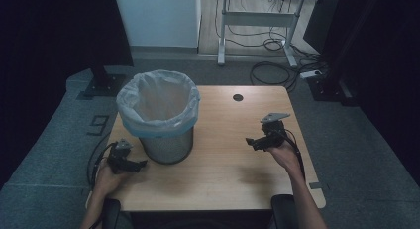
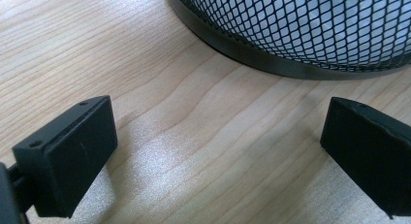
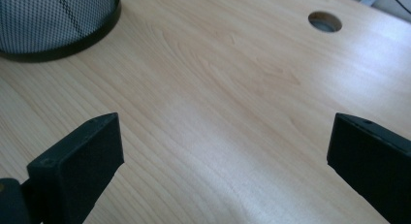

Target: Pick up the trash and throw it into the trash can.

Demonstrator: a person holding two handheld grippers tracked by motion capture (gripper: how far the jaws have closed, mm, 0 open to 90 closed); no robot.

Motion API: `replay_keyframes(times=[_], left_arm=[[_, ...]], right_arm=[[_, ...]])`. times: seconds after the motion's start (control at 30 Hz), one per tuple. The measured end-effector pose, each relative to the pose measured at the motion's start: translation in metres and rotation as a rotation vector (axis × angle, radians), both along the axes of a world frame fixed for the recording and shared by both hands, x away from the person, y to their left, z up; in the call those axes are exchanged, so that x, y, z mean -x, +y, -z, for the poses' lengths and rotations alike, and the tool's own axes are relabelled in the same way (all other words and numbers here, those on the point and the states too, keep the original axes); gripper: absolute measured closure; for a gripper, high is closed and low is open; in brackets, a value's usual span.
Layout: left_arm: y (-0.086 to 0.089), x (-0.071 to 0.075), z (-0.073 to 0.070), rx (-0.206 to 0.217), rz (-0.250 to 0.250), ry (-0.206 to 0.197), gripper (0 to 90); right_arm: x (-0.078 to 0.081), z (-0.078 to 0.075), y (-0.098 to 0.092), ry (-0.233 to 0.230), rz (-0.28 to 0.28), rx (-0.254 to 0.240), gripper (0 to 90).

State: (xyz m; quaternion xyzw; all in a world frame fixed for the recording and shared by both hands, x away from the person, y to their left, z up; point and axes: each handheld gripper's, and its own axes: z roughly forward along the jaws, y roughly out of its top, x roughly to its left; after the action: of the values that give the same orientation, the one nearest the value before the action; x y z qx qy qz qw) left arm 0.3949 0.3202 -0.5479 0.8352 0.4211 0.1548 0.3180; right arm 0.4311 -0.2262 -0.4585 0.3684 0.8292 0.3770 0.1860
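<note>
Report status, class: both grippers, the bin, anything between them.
Left gripper open, beside mesh bin. Right gripper open, apart over bare table. Bin upright, liner fitted. Nothing between.

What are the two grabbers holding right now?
Nothing. The left hand-held gripper and the right hand-held gripper are both open above the bare wooden table.

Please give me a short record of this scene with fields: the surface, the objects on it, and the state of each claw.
surface: light wooden table with a round cable hole
object: black metal mesh waste bin lined with a pale plastic bag, upright on the table's left part
left claw: open, holds nothing, low over the table close to the bin's base
right claw: open, holds nothing, over bare wood at the table's right part
</note>
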Motion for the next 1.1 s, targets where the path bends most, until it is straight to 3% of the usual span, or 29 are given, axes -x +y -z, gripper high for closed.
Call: replay_keyframes(times=[0.67,1.1], left_arm=[[0.0,0.0,0.0,0.0,-0.001,0.0,0.0],[0.0,0.0,0.0,0.0,-0.001,-0.001,0.0]], right_arm=[[0.019,0.069,0.0,0.056,0.021,0.027,0.0],[0.028,0.095,0.008,0.085,-0.01,0.037,0.0]])
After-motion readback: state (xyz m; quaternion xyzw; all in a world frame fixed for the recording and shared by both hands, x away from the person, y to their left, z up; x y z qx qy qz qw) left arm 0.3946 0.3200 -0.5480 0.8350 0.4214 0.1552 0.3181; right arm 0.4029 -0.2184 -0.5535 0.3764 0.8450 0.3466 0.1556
